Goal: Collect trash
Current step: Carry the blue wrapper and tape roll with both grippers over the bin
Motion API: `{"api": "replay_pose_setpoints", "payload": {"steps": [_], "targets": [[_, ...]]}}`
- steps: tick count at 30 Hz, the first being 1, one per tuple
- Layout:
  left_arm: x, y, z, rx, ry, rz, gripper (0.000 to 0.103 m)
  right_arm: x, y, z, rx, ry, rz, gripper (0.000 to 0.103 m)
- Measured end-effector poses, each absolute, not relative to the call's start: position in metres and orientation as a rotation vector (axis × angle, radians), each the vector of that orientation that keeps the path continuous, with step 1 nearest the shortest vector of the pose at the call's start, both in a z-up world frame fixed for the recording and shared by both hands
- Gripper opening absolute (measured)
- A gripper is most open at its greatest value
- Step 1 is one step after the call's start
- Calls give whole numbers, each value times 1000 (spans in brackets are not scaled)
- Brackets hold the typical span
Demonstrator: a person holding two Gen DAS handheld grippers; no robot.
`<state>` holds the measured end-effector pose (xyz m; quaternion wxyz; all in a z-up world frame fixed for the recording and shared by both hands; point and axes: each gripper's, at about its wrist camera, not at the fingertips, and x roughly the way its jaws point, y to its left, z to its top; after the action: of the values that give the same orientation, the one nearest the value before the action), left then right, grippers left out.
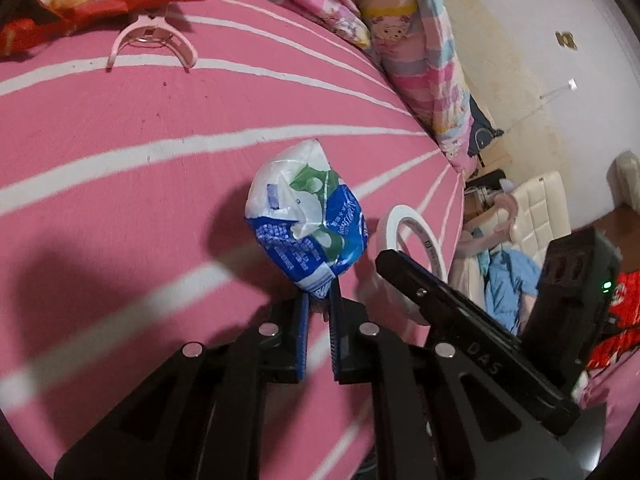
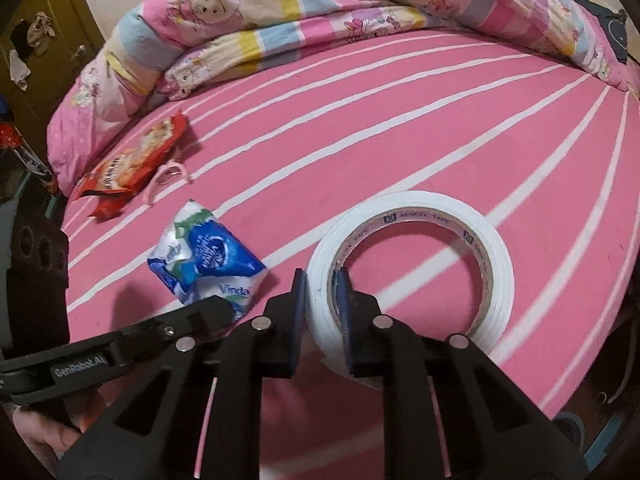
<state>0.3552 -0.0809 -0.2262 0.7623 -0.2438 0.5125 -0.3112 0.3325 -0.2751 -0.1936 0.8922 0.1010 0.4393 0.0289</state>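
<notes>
My left gripper (image 1: pixel 319 296) is shut on the bottom corner of a crumpled blue, white and green tissue packet (image 1: pixel 306 216) and holds it over the pink striped bed. The packet also shows in the right wrist view (image 2: pixel 204 258), with the left gripper's finger (image 2: pixel 192 312) at its lower edge. My right gripper (image 2: pixel 322 284) is shut on the rim of a white tape roll (image 2: pixel 416 208), one finger outside and one inside the ring. The roll also shows in the left wrist view (image 1: pixel 408 224), just right of the packet.
A red snack wrapper (image 2: pixel 132 164) and a pink plastic clip (image 2: pixel 170 174) lie on the bed (image 2: pixel 440 120) at the far left. A rolled cartoon quilt (image 2: pixel 240 20) runs along the far side. The bed edge drops off at the right, beside a white chair (image 1: pixel 536 208).
</notes>
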Motion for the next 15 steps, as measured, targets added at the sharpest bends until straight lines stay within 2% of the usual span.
{"api": "replay_pose_setpoints", "payload": {"steps": [9,15], "targets": [[282,-98,-185,-510,1070,-698,8,240,-278,-147,243,849,79,16],[215,-123,-186,-551,1129,-725,8,169,-300,-131,280,817,62,16]]}}
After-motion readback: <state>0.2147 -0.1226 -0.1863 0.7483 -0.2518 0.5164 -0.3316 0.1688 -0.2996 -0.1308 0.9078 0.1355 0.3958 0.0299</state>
